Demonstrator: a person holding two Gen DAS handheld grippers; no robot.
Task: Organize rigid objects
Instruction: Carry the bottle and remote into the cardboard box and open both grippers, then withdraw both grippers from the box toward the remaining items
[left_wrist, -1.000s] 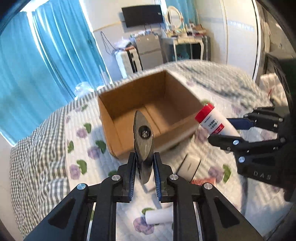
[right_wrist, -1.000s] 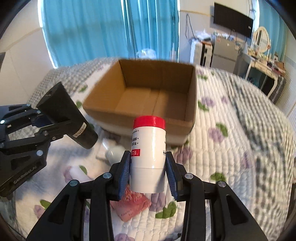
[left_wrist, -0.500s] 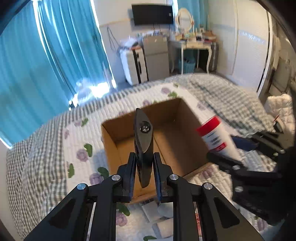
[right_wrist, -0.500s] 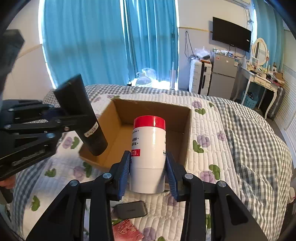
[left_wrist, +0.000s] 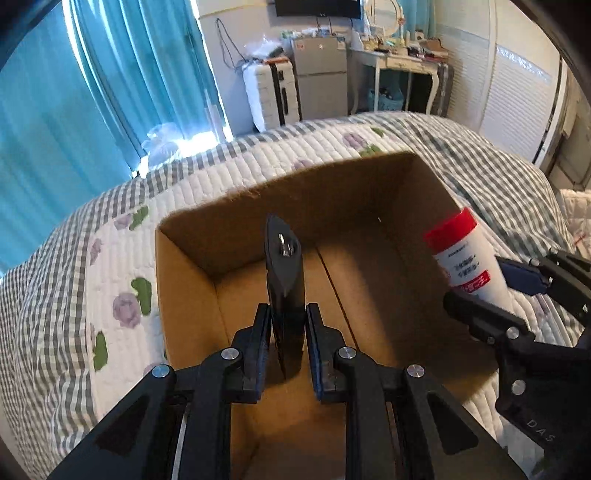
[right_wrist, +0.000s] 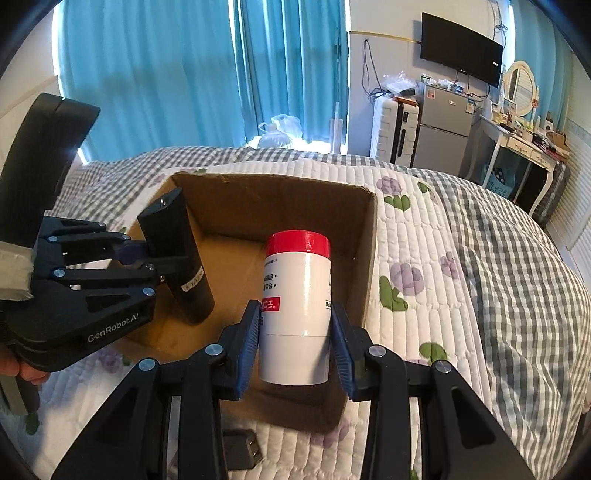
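Right wrist view | my right gripper (right_wrist: 295, 341) clamps white red-capped bottle (right_wrist: 297, 306) mid-body (rigid, smooth, likely light) | left gripper (left_wrist: 287, 341) pinches black tube (left_wrist: 284, 280) over cardboard box (right_wrist: 365, 258)

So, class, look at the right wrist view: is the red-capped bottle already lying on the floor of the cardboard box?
No, the red-capped bottle is upright, clamped in the right claw above the cardboard box.
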